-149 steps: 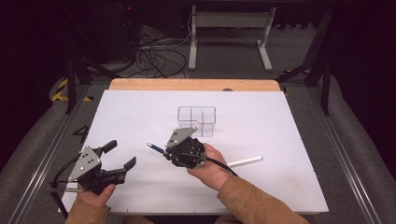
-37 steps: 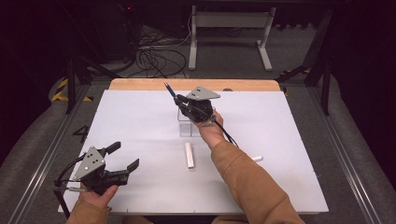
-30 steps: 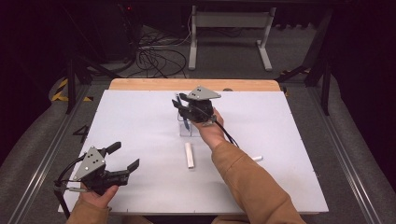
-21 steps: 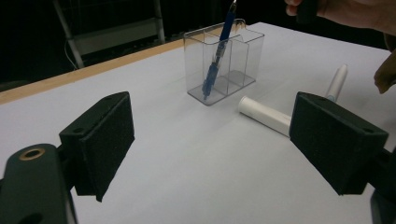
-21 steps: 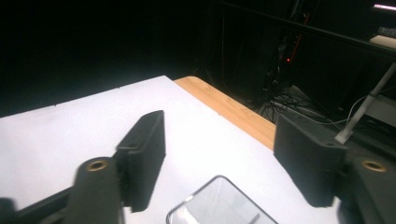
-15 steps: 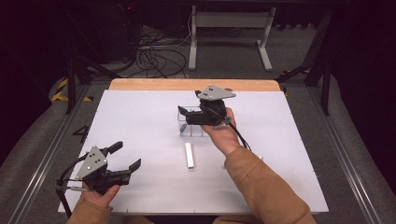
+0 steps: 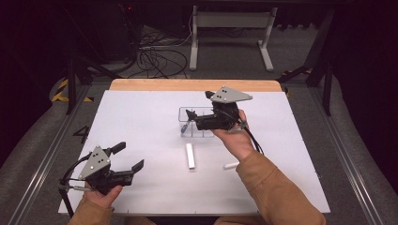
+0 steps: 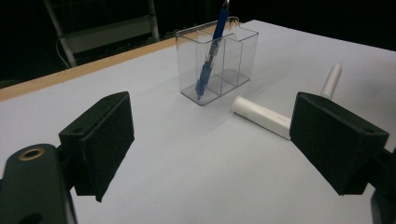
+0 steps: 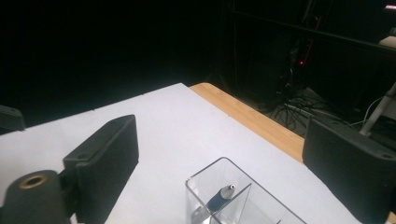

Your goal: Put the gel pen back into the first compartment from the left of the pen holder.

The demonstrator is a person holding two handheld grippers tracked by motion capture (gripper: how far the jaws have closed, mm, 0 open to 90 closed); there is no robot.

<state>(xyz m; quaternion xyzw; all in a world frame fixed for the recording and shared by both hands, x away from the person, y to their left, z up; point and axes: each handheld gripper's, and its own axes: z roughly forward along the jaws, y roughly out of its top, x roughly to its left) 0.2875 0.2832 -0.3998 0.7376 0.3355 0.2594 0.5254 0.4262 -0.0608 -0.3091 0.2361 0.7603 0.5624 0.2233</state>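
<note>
White table carries one clear holder with one blue pen leaning inside. Two white tubes lie just before the holder. Right gripper, jaws just opened and empty, hangs over the holder; left gripper is spread, well apart.

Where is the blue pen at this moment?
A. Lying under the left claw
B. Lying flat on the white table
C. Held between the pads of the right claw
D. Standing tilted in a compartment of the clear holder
D: the left gripper view shows the blue pen leaning inside an end compartment of the clear holder, with no claw gripping it.
</note>
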